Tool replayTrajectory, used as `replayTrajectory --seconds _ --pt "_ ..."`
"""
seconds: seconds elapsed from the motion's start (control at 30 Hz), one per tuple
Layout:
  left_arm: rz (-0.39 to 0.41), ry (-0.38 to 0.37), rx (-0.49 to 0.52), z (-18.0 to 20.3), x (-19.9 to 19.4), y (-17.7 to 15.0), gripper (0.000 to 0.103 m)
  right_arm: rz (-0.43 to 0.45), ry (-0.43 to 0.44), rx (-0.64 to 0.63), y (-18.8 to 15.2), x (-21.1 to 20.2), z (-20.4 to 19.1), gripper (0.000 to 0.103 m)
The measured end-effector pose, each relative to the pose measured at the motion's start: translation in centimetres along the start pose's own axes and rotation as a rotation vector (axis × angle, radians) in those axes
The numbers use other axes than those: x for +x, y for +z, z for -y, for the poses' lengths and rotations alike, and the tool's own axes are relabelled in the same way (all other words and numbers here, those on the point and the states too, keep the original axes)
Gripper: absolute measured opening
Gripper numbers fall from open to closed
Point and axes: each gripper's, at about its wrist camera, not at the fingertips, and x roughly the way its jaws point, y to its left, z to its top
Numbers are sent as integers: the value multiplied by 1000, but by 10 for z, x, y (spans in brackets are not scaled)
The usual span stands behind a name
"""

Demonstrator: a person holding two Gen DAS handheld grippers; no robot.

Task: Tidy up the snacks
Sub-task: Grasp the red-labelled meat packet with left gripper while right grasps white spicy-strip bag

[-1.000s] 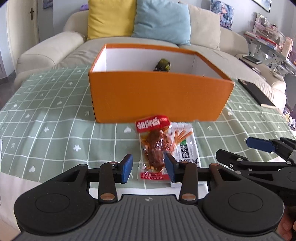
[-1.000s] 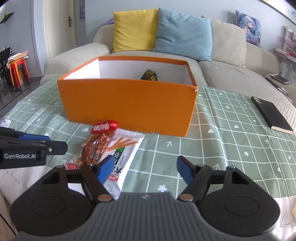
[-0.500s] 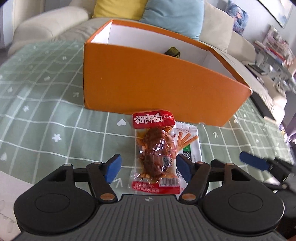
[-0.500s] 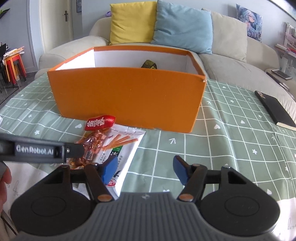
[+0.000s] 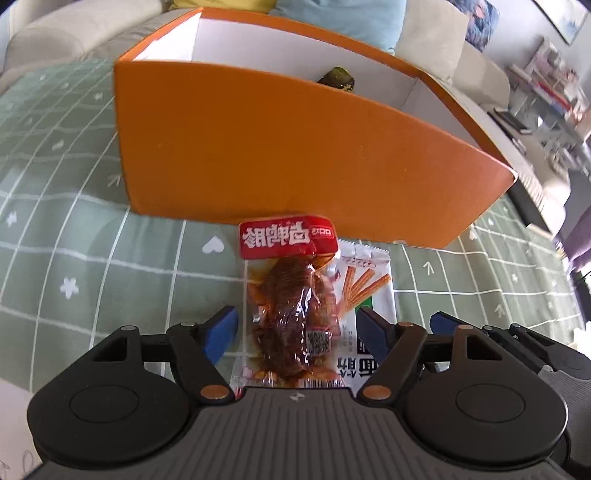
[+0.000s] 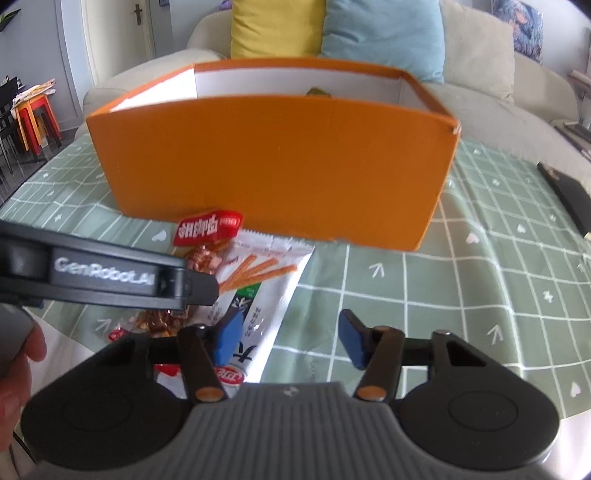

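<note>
A clear snack packet with a red top (image 5: 291, 295) lies on a white stick-snack packet (image 5: 369, 291) on the green cloth, just before the orange box (image 5: 280, 147). My left gripper (image 5: 297, 332) is open, its blue pads on either side of the red-topped packet's near end, not clamping it. My right gripper (image 6: 290, 338) is open and empty; its left pad is over the white packet's (image 6: 258, 295) edge. The red-topped packet (image 6: 208, 229) shows partly behind the left gripper's body (image 6: 103, 277). A dark snack (image 5: 338, 78) sits inside the box.
A black notebook (image 6: 569, 199) lies on the cloth at the right. A sofa with yellow (image 6: 273, 26) and blue (image 6: 380, 33) cushions stands behind the table. The table's near edge is just under both grippers.
My left gripper has opened wider and moved forward and down so that its pads flank the red-topped packet. My right gripper moved forward a little toward the white packet.
</note>
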Motion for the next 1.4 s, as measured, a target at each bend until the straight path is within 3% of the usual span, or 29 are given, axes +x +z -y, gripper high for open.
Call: replayTrajectory --seconds 0.3,0.37,0.47,0.6,0.87,1.07,1.4 --pt "-47 113 123 27 15 8 89 12 20 2 -2 3 2 55" --pt "-47 110 111 27 17 9 86 13 22 2 -2 3 3 54" --pt "-31 85 114 25 15 9 71 12 26 6 -2 3 4 55" --pt "-22 71 109 20 11 6 70 9 24 3 -2 2 3 55" --pt "2 130 66 -6 -11 5 67 -14 43 46 4 1 3 55" --pt "-10 161 18 -27 -19 0 67 -45 83 59 13 9 -13 73" --pt "5 149 -5 -36 -25 -2 67 -83 -12 31 17 26 -37 72"
